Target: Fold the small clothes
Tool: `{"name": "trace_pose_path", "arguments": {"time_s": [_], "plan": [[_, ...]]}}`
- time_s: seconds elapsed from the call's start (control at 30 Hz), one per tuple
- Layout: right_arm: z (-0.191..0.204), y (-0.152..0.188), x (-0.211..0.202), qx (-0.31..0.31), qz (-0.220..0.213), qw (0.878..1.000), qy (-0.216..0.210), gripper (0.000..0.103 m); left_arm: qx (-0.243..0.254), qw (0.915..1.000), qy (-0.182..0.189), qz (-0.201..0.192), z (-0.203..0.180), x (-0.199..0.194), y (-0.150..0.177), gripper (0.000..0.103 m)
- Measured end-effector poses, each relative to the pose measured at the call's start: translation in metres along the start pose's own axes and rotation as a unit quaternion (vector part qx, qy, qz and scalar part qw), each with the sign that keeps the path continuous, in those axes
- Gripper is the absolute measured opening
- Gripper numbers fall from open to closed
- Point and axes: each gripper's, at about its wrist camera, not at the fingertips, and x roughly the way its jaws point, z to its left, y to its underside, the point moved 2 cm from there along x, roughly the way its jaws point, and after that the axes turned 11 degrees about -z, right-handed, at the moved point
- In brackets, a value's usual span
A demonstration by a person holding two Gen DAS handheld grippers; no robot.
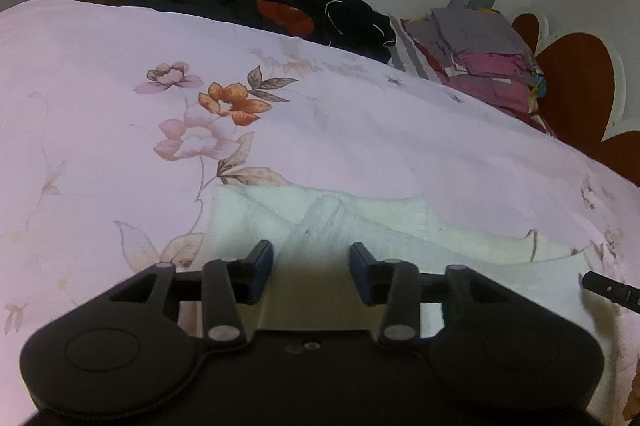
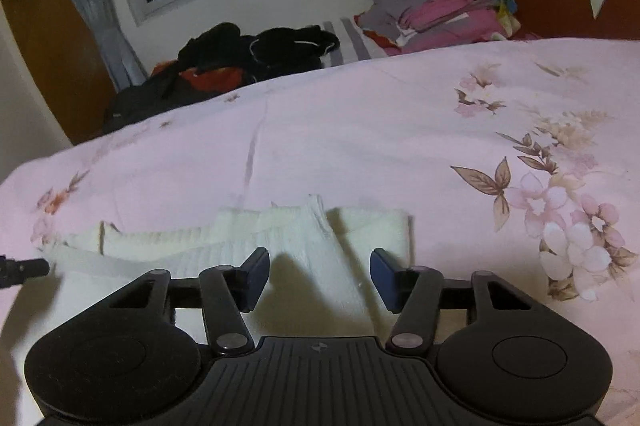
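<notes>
Currently the white garment (image 1: 320,222) lies flat on the bed (image 1: 120,86), on the pink floral cover, at the near edge just ahead of both grippers. It looks like a small ribbed knit piece, partly folded: one raised fold ridge runs across its middle, and a thin strap or hem band trails off toward its left end in the right wrist view.

Left gripper (image 1: 311,268): jaws stand apart, nothing between the pads, cloth visible beyond the gap. Right gripper (image 2: 320,272): jaws also apart and empty, poised over the garment's (image 2: 280,242) right half. Neither pad presses on fabric.

Handling judgement: light, soft, limp, with no stiffness to hold a shape. The knit should give good friction against the pads, so slip is unlikely; stretch and sag are the concern. The cover underneath is loose too, so a deep pinch may catch it along with the garment.

Grasp judgement: take the two near corners or the near hem, one per gripper, pinching only the top layers, then lift low and carry both ends evenly.
</notes>
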Motion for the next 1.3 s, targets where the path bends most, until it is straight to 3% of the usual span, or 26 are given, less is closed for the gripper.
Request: {"name": "trace_pose_path", "arguments": {"time_s": [0.07,0.1,0.17,0.23,0.47,0.57,0.63,0.73,0.77,0.8,0.87,0.93,1.03,1.23,1.27,1.3], "plan": [[0.0,0.002,0.004,-0.004,0.009,1.0,-0.008,0.04,0.011,0.9999,-0.001,-0.001,-0.002,0.001,0.002,0.023],[-0.001,0.002,0.007,-0.004,0.015,1.0,-0.011,0.034,0.018,0.9998,0.0,0.0,-0.003,0.001,0.003,0.007],[-0.001,0.002,0.009,-0.005,0.019,1.0,-0.014,0.029,0.029,0.9996,0.002,-0.004,-0.006,-0.002,0.004,0.004],[0.0,0.001,0.008,-0.015,0.018,1.0,-0.02,0.004,0.036,0.9992,0.003,-0.016,-0.008,-0.008,0.003,0.003],[0.005,-0.018,-0.01,0.007,-0.042,0.999,-0.028,0.004,0.011,0.996,-0.009,-0.088,-0.007,-0.026,-0.016,0.003],[0.001,-0.012,0.003,0.028,-0.016,0.999,-0.02,0.004,0.003,0.9969,-0.028,-0.073,-0.003,-0.011,-0.012,0.003],[-0.007,-0.005,0.012,0.037,-0.002,0.999,0.009,0.005,0.016,0.9974,-0.034,-0.061,-0.006,-0.001,-0.003,0.003],[-0.012,0.0,0.012,0.023,-0.011,0.999,0.031,0.005,0.047,0.9964,-0.046,-0.054,-0.01,0.006,0.007,0.007],[-0.011,-0.002,0.01,0.012,-0.014,0.999,0.041,0.005,0.056,0.9957,-0.046,-0.057,-0.011,0.004,0.007,0.011],[-0.009,-0.003,0.007,0.001,-0.019,0.999,0.047,0.005,0.062,0.9953,-0.048,-0.057,-0.011,0.002,0.007,0.024],[-0.006,-0.005,-0.002,-0.01,-0.031,0.998,0.052,0.005,0.054,0.9959,-0.046,-0.057,-0.006,-0.007,0.005,0.036],[0.0,-0.007,-0.012,-0.011,-0.044,0.998,0.044,0.005,0.043,0.9955,-0.049,-0.068,-0.003,-0.019,0.006,0.054],[0.012,-0.005,-0.021,-0.025,-0.053,0.998,0.028,0.006,0.044,0.9948,-0.041,-0.082,-0.002,-0.039,0.01,0.055],[0.034,0.005,-0.024,-0.027,-0.044,0.999,0.0,0.008,0.072,0.9948,-0.016,-0.071,-0.023,-0.062,0.022,0.057],[0.038,0.006,-0.025,-0.025,-0.041,0.999,-0.004,0.011,0.076,0.9948,-0.012,-0.066,-0.029,-0.065,0.025,0.057],[0.043,0.009,-0.026,-0.026,-0.038,0.999,-0.009,0.025,0.078,0.995,-0.007,-0.062,-0.034,-0.067,0.029,0.059]]}}
